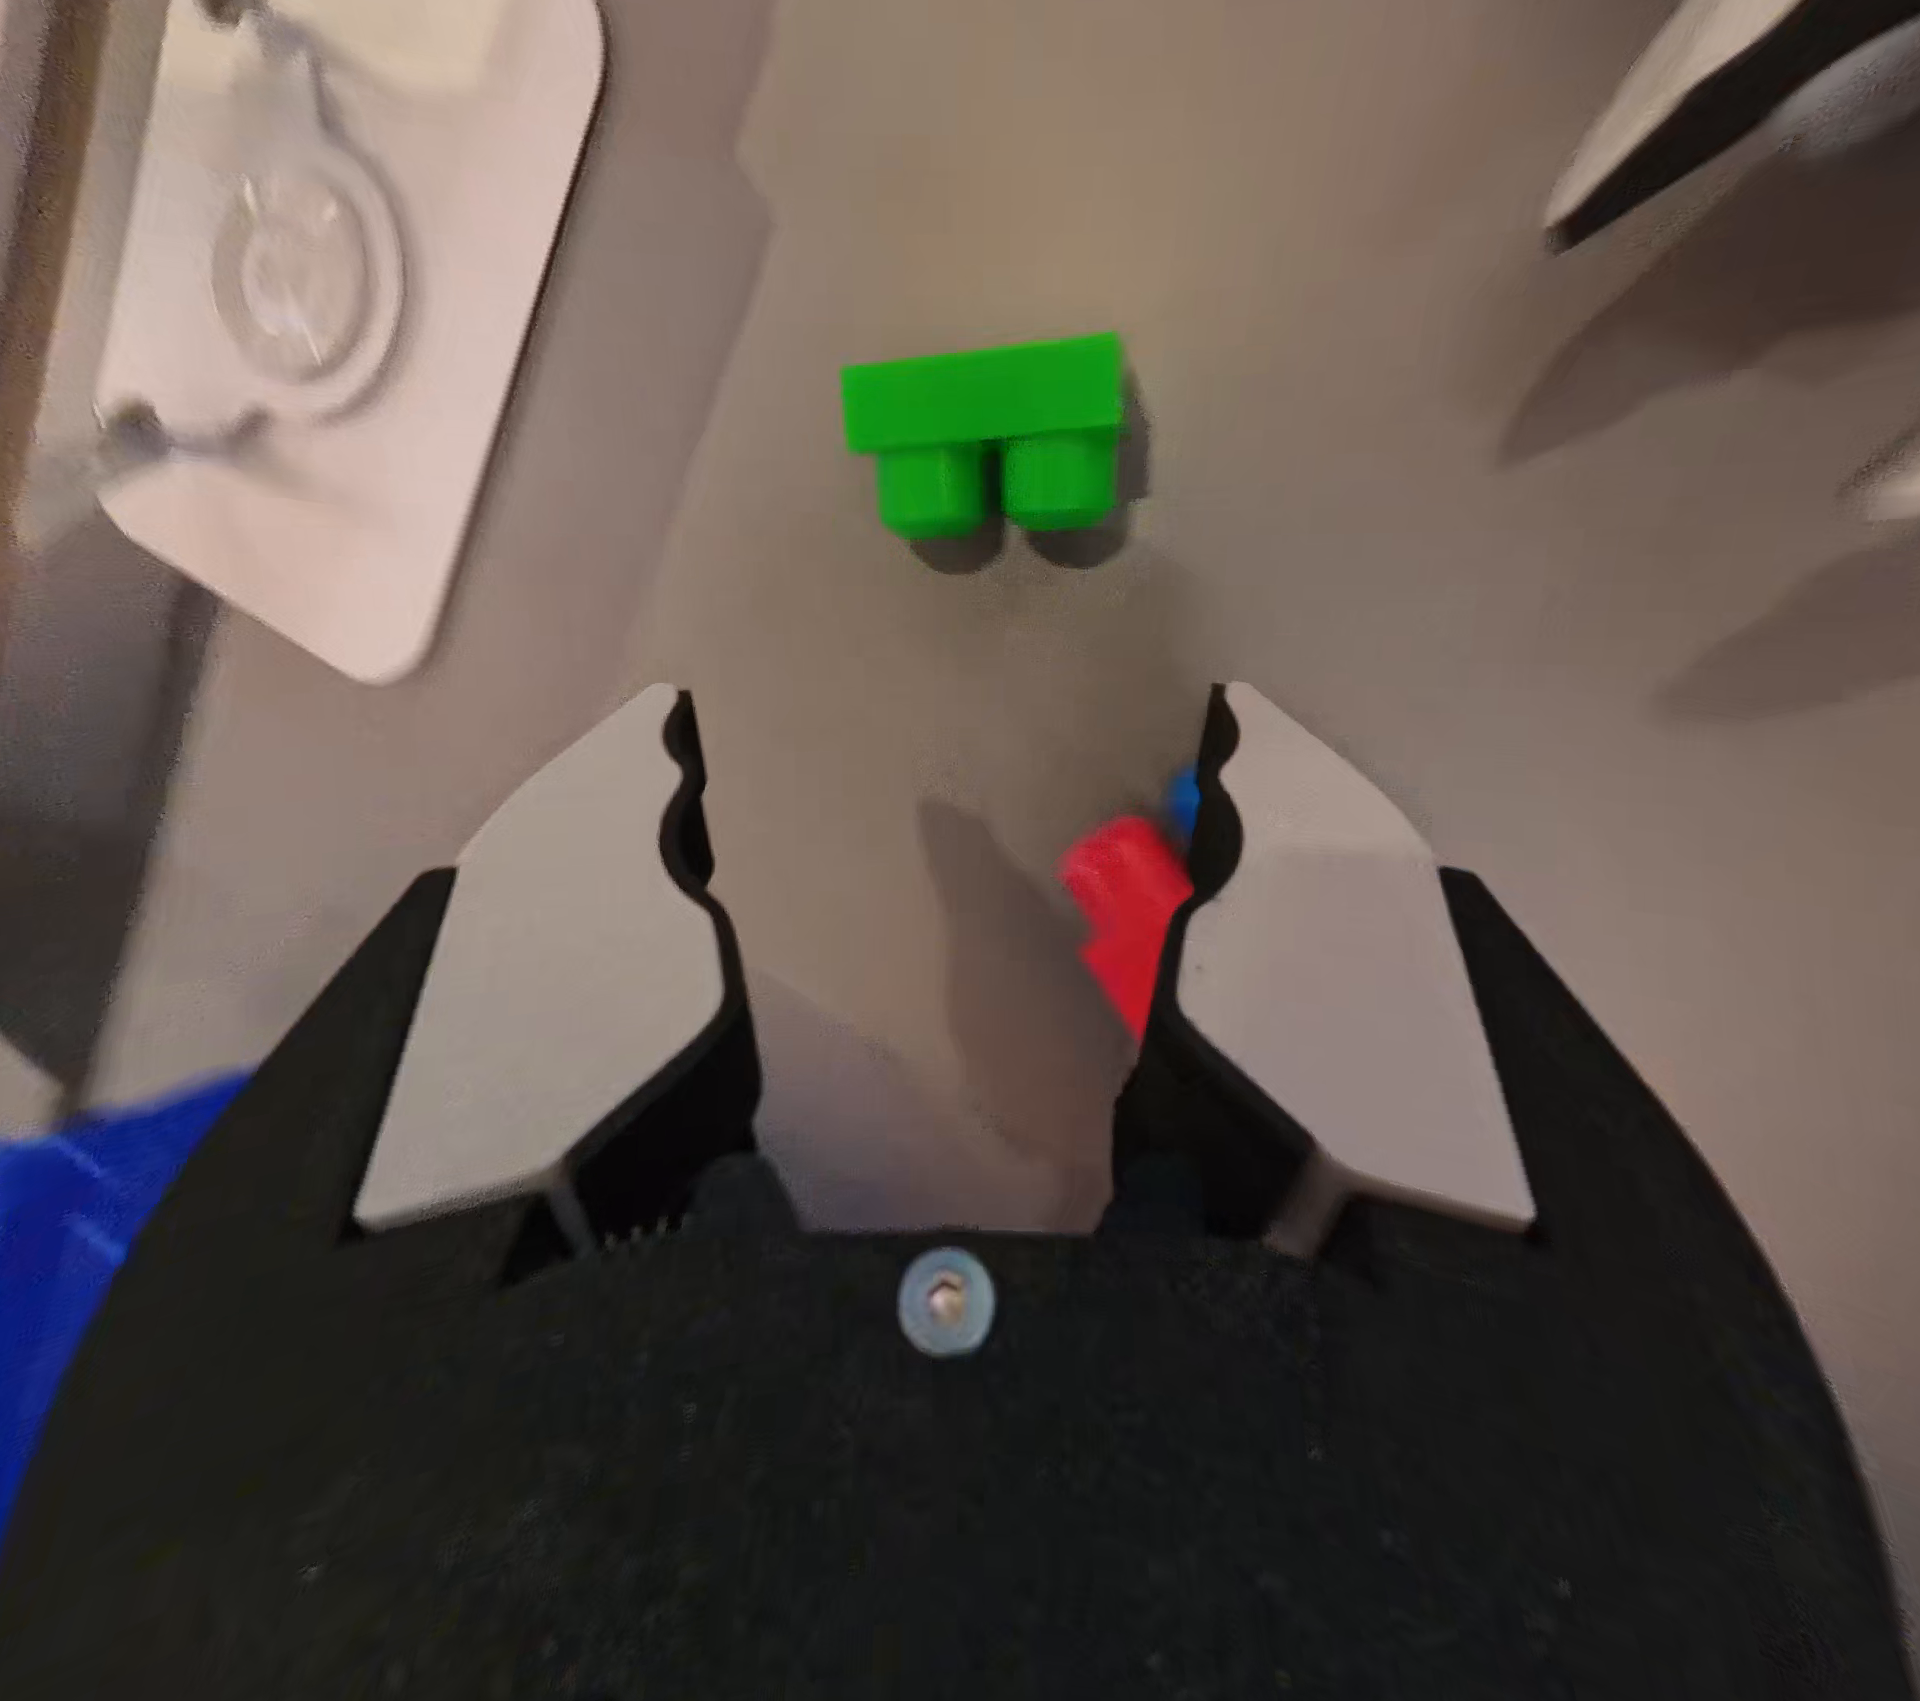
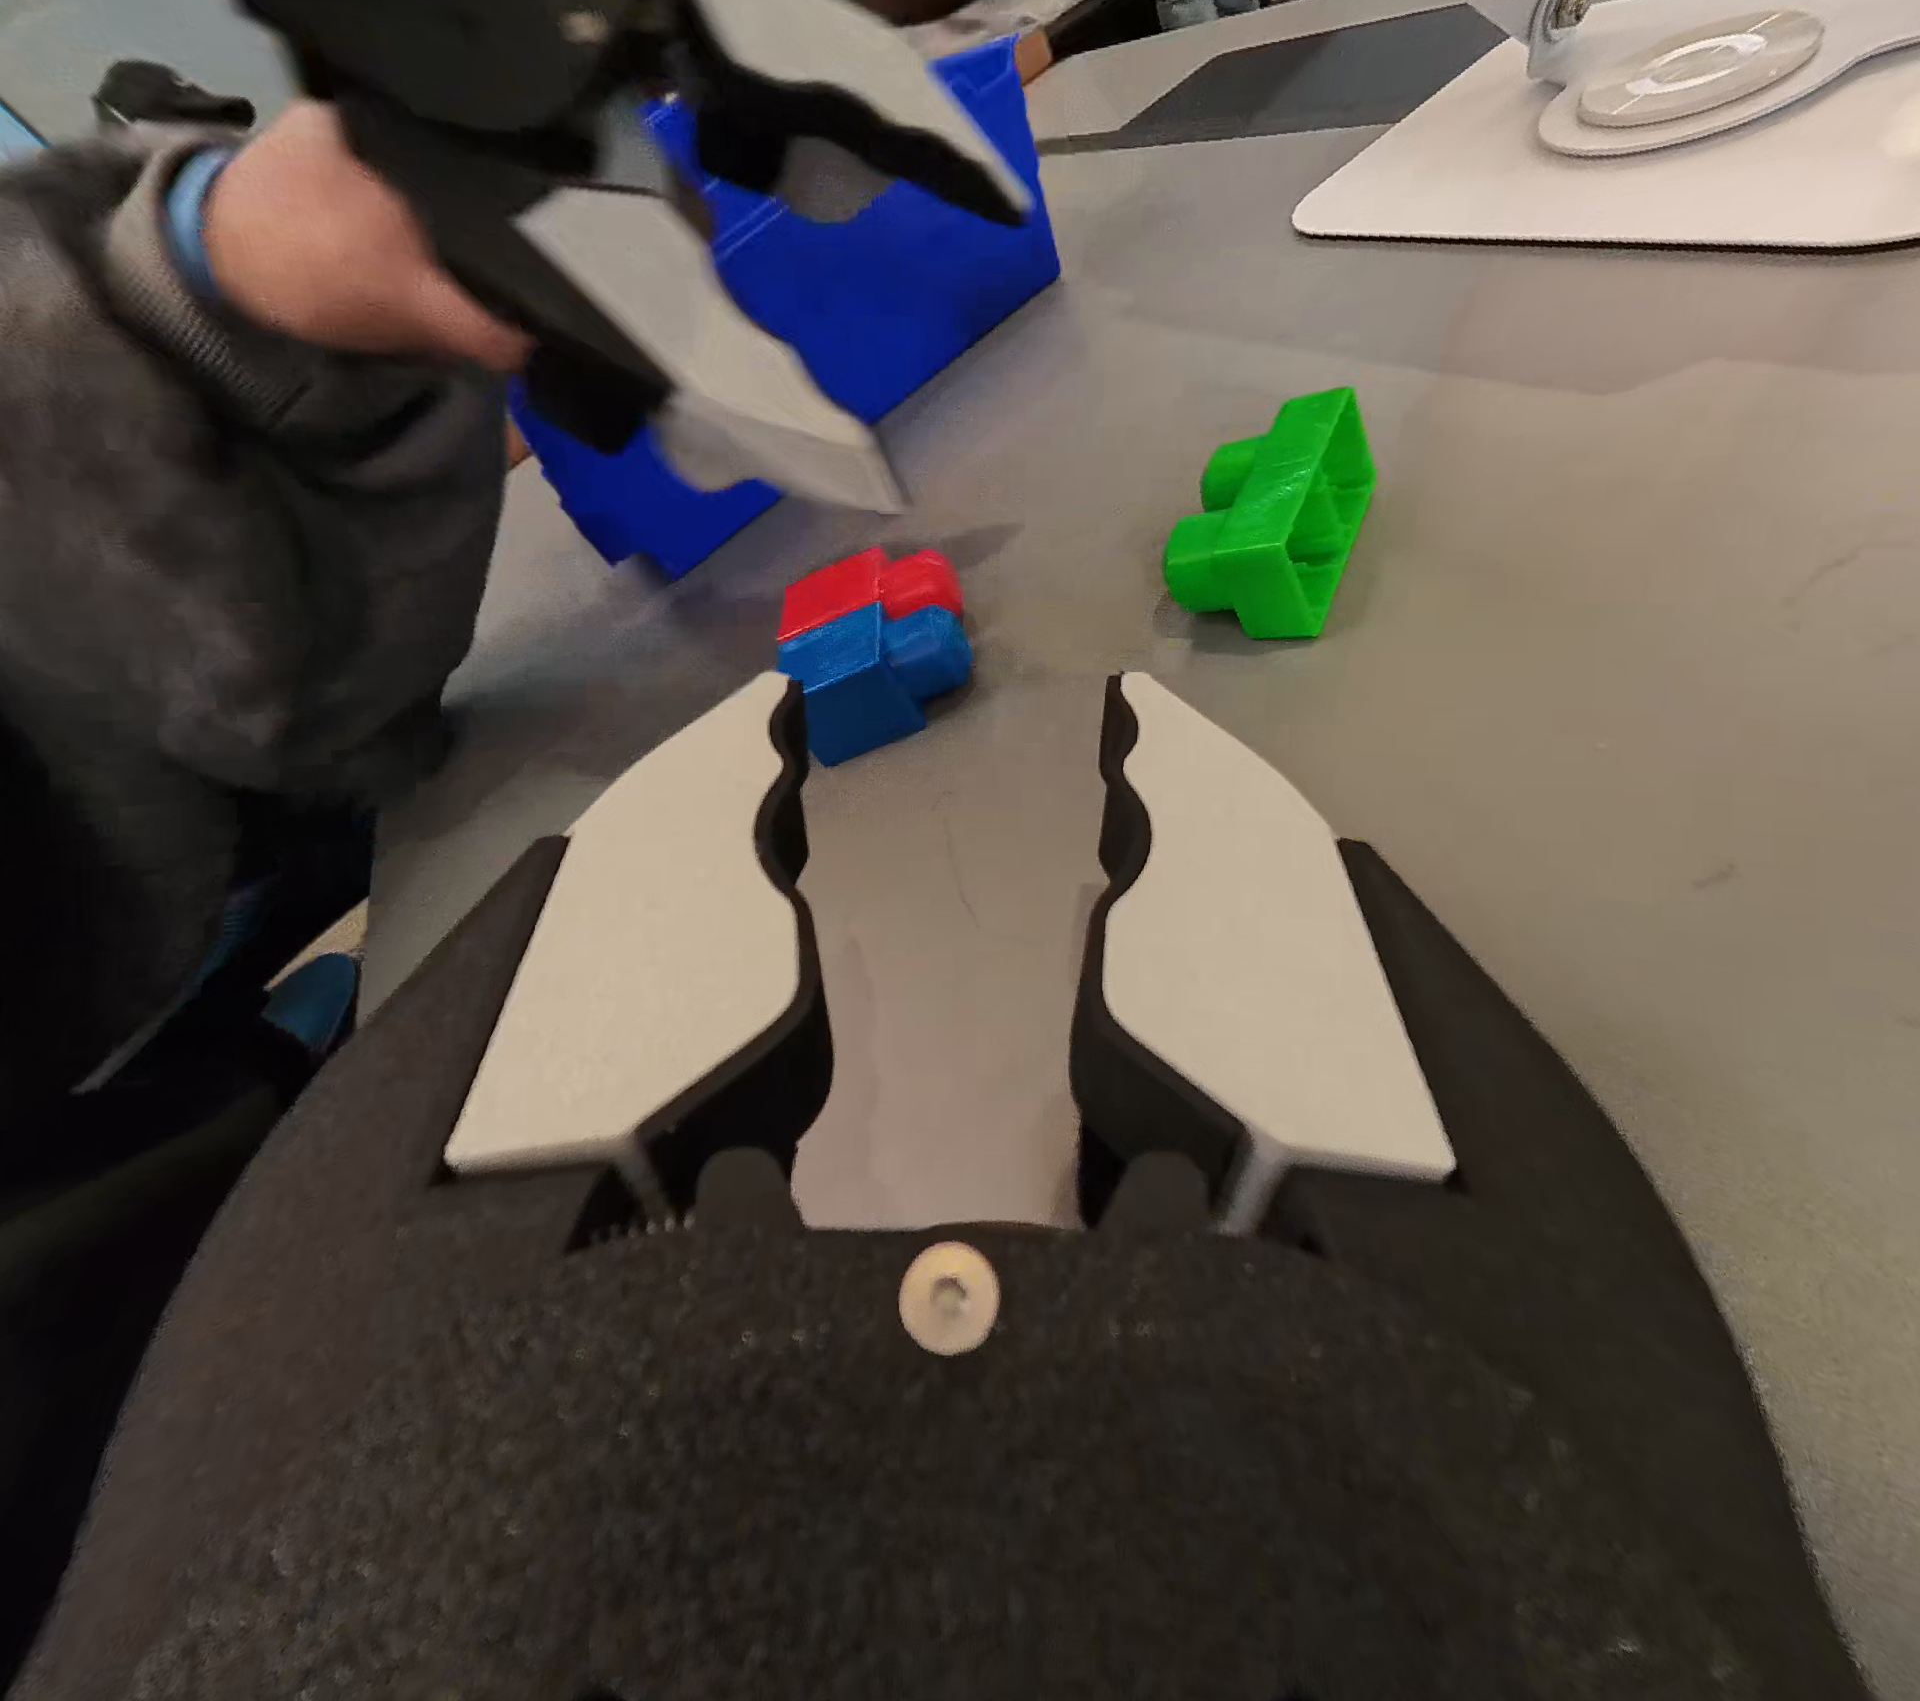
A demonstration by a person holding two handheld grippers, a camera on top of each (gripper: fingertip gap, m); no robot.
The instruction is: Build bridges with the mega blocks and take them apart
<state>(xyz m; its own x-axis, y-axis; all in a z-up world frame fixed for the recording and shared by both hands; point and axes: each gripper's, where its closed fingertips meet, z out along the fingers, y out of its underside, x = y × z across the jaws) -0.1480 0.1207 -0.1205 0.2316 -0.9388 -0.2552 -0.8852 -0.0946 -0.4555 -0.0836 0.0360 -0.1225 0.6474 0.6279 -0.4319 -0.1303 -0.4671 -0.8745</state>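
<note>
A green block lies on its side on the grey table, ahead of my open, empty left gripper; it also shows in the right wrist view. A red block and a blue block lie side by side on their sides, just past my open, empty right gripper, near its left fingertip. In the left wrist view the red block and a bit of the blue block peek out beside the right finger. The left gripper hovers open above them in the right wrist view.
A blue bin stands behind the blocks, partly hidden by the left gripper. A white stand base lies at the back right; it shows at the left in the left wrist view. A person sits beyond the table. The left tips stand about 6 centimetres off the blue block.
</note>
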